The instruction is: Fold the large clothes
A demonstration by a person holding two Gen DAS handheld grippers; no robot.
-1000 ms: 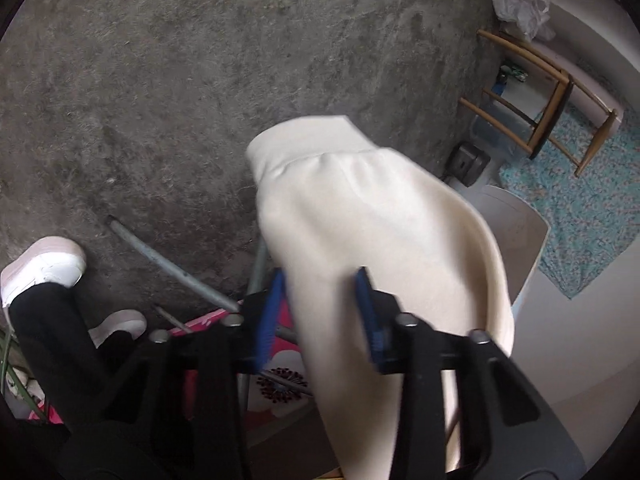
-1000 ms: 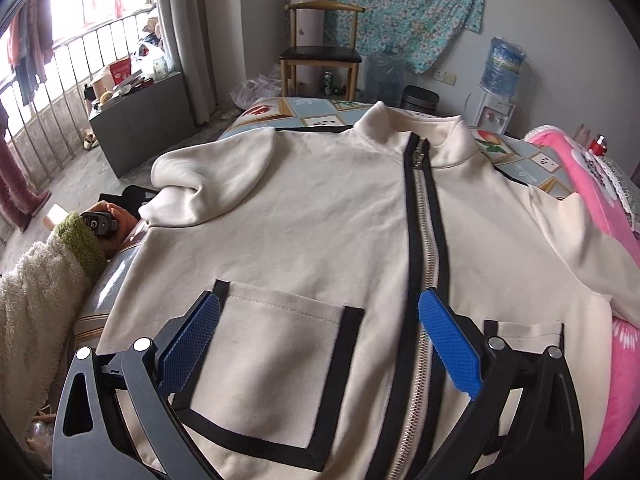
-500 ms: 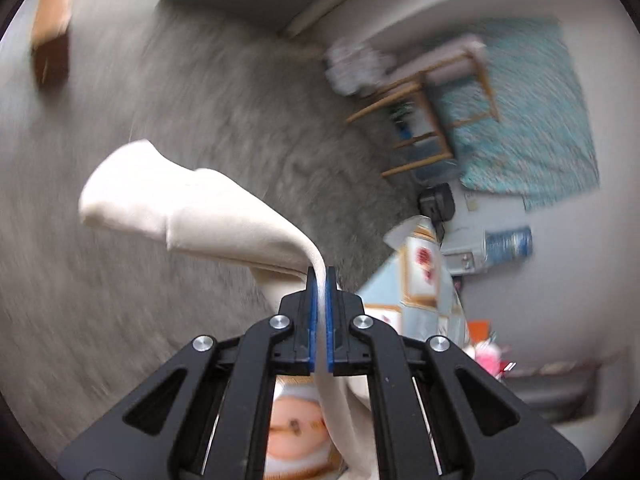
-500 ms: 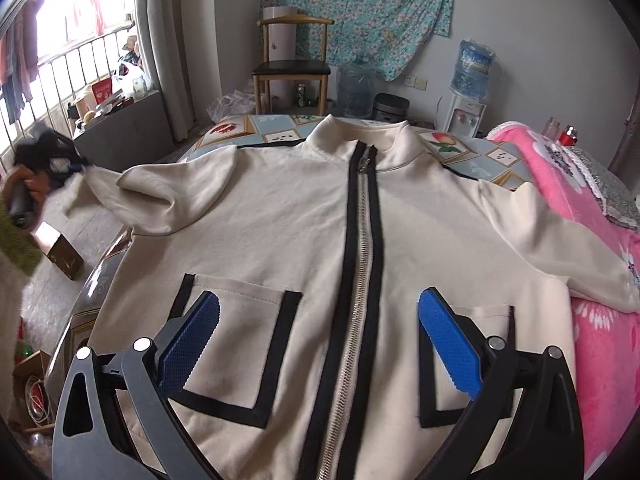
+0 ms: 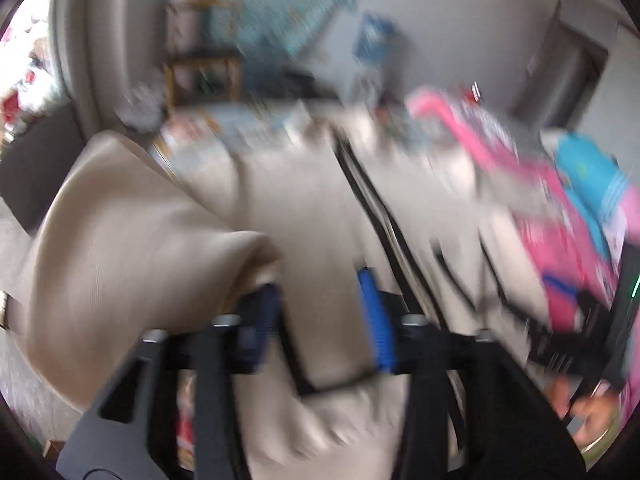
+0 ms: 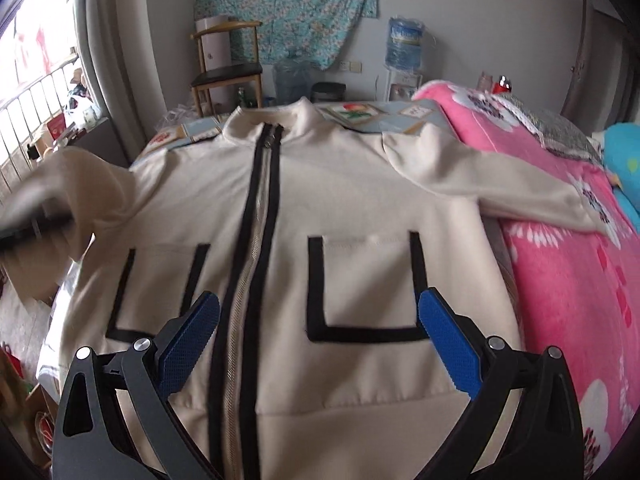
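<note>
A cream zip jacket (image 6: pixel 340 200) with a black-edged zipper (image 6: pixel 256 208) and black-trimmed pockets lies front up on the bed. Its right sleeve (image 6: pixel 500 184) stretches over the pink blanket. The left sleeve (image 6: pixel 80 176) is lifted and blurred at the jacket's left side. My right gripper (image 6: pixel 320 300) hovers open above the lower front, straddling the zipper and right pocket. In the blurred left wrist view my left gripper (image 5: pixel 318 292) is above the jacket (image 5: pixel 312 208), its jaws opening; the sleeve (image 5: pixel 120 240) hangs against the left finger, not pinched between the pads.
A pink flowered blanket (image 6: pixel 560 260) covers the bed on the right. At the far wall stand a wooden chair (image 6: pixel 228 68) and a water bottle (image 6: pixel 406 44). A railed window is on the left, a cardboard box (image 6: pixel 28 276) below it. A person's hand (image 5: pixel 592 404) shows low right.
My left gripper, shut on the sleeve half a second ago, has swung up over the jacket and its jaws have parted. My right gripper has shifted right across the jacket front.
</note>
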